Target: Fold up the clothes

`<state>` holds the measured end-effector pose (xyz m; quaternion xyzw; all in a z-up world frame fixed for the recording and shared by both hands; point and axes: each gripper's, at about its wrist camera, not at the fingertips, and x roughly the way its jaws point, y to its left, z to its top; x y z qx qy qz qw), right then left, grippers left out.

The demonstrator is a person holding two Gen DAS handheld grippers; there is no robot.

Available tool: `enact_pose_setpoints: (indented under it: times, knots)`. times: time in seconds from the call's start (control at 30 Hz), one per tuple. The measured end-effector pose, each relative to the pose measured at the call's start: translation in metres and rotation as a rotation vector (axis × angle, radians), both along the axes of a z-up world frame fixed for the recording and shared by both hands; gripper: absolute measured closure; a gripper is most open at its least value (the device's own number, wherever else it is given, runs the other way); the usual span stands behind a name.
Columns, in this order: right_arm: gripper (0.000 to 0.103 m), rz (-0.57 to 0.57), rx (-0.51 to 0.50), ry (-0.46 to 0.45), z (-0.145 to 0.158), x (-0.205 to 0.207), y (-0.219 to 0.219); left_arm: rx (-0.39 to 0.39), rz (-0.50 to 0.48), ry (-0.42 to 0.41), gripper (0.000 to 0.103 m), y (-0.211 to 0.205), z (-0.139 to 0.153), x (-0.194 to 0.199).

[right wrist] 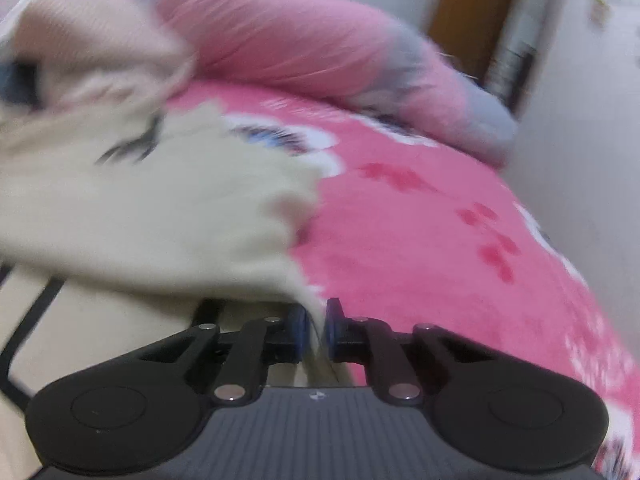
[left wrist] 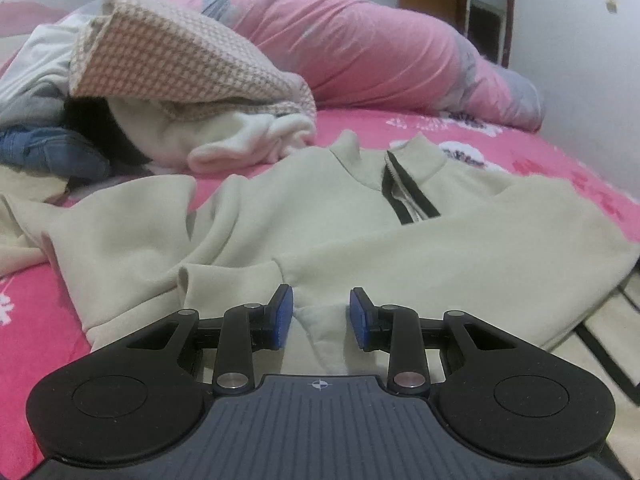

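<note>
A cream zip-neck sweatshirt [left wrist: 320, 220] lies spread on the pink bed sheet [left wrist: 32, 320], collar away from me and sleeves folded across its front. My left gripper [left wrist: 320, 316] hovers at the near hem. Its blue pads [left wrist: 282, 316] stand apart, with fabric below the gap and no pinch on it. The right wrist view is blurred. There the sweatshirt [right wrist: 140, 208] fills the left side, and my right gripper [right wrist: 317, 328] is shut on its near right corner, a strip of cream cloth running down between the pads.
A pile of unfolded clothes [left wrist: 160, 80] with a checked garment on top sits at the back left. A rolled pink quilt [left wrist: 360, 40] lies along the far side by the white wall [left wrist: 580, 80]. The bed's near edge drops to a striped cream surface [left wrist: 612, 320].
</note>
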<state>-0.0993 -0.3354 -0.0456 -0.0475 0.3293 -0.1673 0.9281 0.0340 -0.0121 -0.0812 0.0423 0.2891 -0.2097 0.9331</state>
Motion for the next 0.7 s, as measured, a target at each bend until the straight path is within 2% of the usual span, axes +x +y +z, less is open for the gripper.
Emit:
enact_pose_setpoints:
  times: [0.1, 0.17, 0.2, 0.23, 0.3, 0.4, 0.5, 0.57, 0.63, 0.7]
  knots:
    - [0.091, -0.08, 0.176, 0.013, -0.014, -0.008, -0.032, 0.034, 0.005, 0.023, 0.072, -0.005, -0.006, 0.004]
    - [0.076, -0.089, 0.219, 0.007, -0.007, -0.013, -0.039, 0.049, 0.004, 0.016, 0.072, -0.007, -0.007, 0.003]
    - [0.06, -0.089, 0.208, 0.016, -0.002, -0.015, -0.041, 0.052, 0.004, 0.014, 0.072, -0.007, -0.007, 0.003]
    - [0.048, -0.087, 0.184, 0.028, 0.002, -0.019, -0.042, 0.054, 0.003, 0.012, 0.072, -0.007, -0.007, 0.002]
    - [0.046, -0.068, 0.182, 0.042, 0.011, -0.031, -0.048, 0.049, 0.003, 0.012, 0.072, -0.006, -0.008, 0.003]
    - [0.046, -0.058, 0.277, -0.004, 0.029, -0.048, -0.069, 0.043, 0.003, 0.013, 0.072, -0.005, -0.009, 0.003]
    - [0.045, -0.039, 0.508, -0.121, 0.046, -0.046, -0.097, 0.041, 0.003, 0.01, 0.072, -0.005, -0.01, 0.003]
    - [0.045, -0.017, 0.706, -0.169, 0.045, -0.02, -0.122, 0.04, 0.003, 0.009, 0.072, -0.006, -0.01, 0.003]
    - [0.043, 0.002, 0.903, -0.176, 0.031, 0.021, -0.148, 0.04, 0.003, 0.008, 0.072, -0.006, -0.01, 0.003]
    - [0.043, -0.022, 1.037, -0.134, 0.01, 0.064, -0.168, 0.039, 0.004, 0.007, 0.072, -0.005, -0.011, 0.003]
